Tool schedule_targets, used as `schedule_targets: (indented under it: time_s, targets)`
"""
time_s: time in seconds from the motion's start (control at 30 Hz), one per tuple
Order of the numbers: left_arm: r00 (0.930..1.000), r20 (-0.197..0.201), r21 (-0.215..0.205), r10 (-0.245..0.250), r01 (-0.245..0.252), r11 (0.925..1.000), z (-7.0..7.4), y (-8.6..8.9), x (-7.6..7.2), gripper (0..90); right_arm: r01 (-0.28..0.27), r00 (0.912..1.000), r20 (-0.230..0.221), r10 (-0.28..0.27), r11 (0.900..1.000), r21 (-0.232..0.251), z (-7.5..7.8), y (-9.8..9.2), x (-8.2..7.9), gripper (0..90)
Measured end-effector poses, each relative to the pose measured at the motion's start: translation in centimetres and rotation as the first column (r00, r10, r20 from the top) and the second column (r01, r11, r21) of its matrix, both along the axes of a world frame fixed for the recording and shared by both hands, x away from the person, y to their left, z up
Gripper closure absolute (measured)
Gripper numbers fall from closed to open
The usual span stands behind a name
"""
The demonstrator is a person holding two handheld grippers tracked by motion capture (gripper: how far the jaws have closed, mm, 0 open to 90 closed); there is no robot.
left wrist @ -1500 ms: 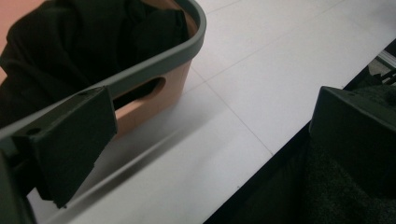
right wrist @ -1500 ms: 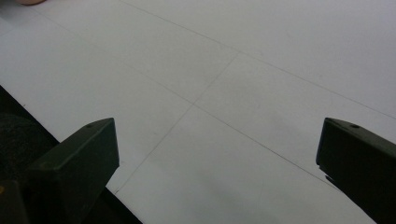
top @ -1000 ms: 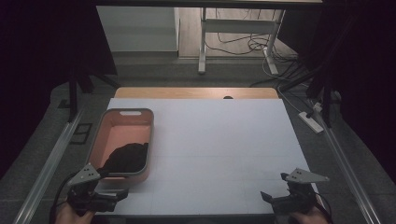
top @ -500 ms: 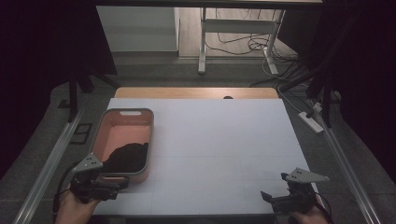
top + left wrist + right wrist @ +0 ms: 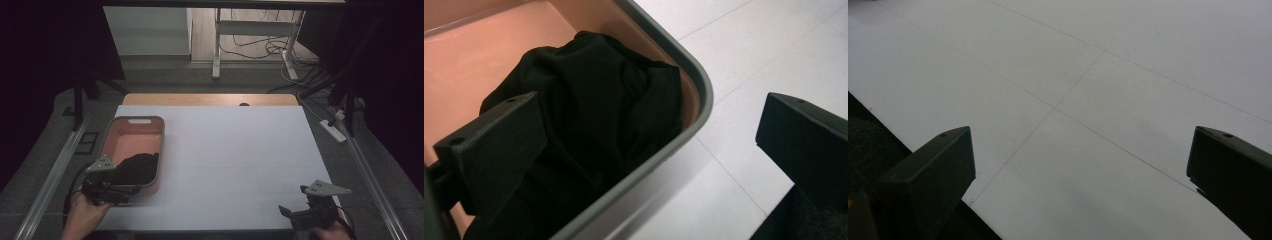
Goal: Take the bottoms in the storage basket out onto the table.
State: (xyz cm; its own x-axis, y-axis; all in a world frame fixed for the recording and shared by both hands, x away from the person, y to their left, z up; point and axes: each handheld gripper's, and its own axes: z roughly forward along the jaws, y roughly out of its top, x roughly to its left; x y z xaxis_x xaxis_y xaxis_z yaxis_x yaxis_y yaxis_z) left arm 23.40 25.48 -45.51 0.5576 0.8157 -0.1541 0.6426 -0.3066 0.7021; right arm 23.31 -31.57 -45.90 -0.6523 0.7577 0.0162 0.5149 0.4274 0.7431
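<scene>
A white table [image 5: 235, 150] is seen from the high view, and a pink bin with a grey rim [image 5: 131, 121] stands on its left part. A black cloth [image 5: 137, 167] lies crumpled in the near end of the bin, against the near right corner. The left gripper [image 5: 117, 192] is held at that near corner, with its jaws wide apart; in the left gripper view one jaw is placed over the black cloth [image 5: 589, 135] inside the bin [image 5: 659, 45], and the other jaw is outside the rim, over the table. The right gripper [image 5: 295, 214] is held low at the near right edge, its jaws also apart, with nothing between them.

The step in hand is judged to be the reach for the cloth. For the next move, the left gripper should probably be brought further inside the rim and lowered, so that a fold of cloth, and not the bin wall, is taken between the jaws.
</scene>
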Motion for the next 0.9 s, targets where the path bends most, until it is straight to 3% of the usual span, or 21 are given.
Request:
schedule_targets:
  time_s: [0.27,0.77,0.9]
  targets:
    - [0.9998,-0.016,0.014,-0.011,0.011,0.9998,0.1,-0.3,1.5,0.2,-0.002,1.0000,-0.001,0.002,1.000,0.001,0.0,0.0,0.0,0.0]
    - [0.9943,-0.062,0.043,-0.087,0.089,0.9951,0.5,-0.7,4.6,0.0,-0.014,0.9999,-0.009,0.014,1.000,-0.012,-0.1,0.2,0.0,0.0]
    - [0.9924,-0.069,0.073,-0.102,0.107,0.9916,0.5,-0.8,5.3,0.0,-0.015,0.9998,-0.011,0.015,1.000,-0.018,-0.1,0.2,0.0,0.0]
